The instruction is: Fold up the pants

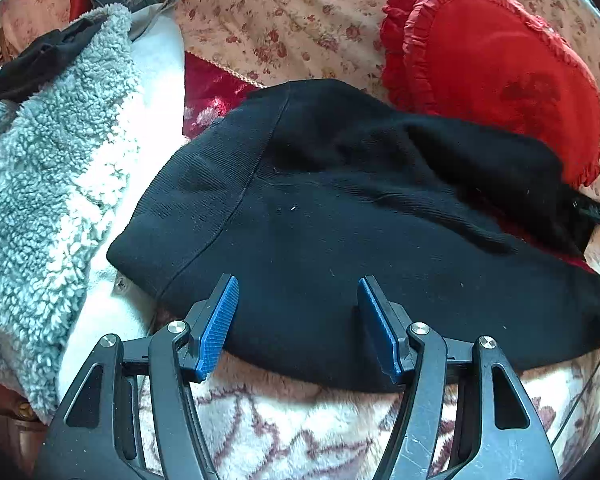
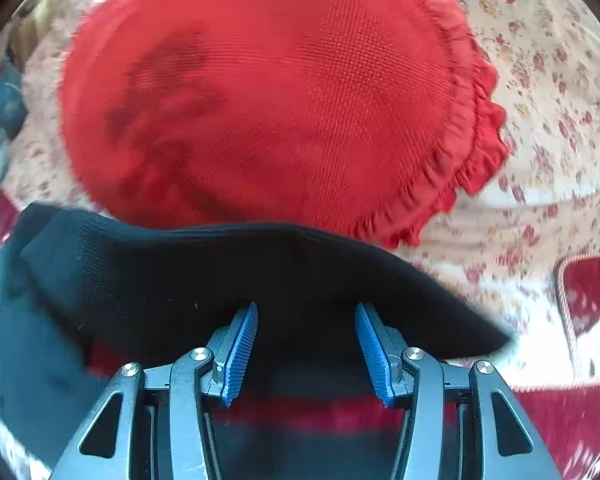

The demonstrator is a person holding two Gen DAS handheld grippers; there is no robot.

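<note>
Left hand-held gripper (image 1: pixel 298 322) spread wide, blue pads (image 1: pixel 216 328) apart over the near hem of the black pants (image 1: pixel 340 216), pinching nothing. Right hand-held gripper (image 2: pixel 306 350) likewise spread, cloth edge lying between the pads but not pressed. Pants bunched in a soft heap on the pale patterned blanket (image 1: pixel 284 432), just in front of the red frilled cushion (image 1: pixel 496 72) and overlapping its lower edge; grey fleece (image 1: pixel 48 184) off to the cushion's far left. Ribbed knit, judged light, limp, a little stretchy, unlikely to slip on ridged pads. Best taken at the thick seamed band or a hem corner, not mid-panel
</note>
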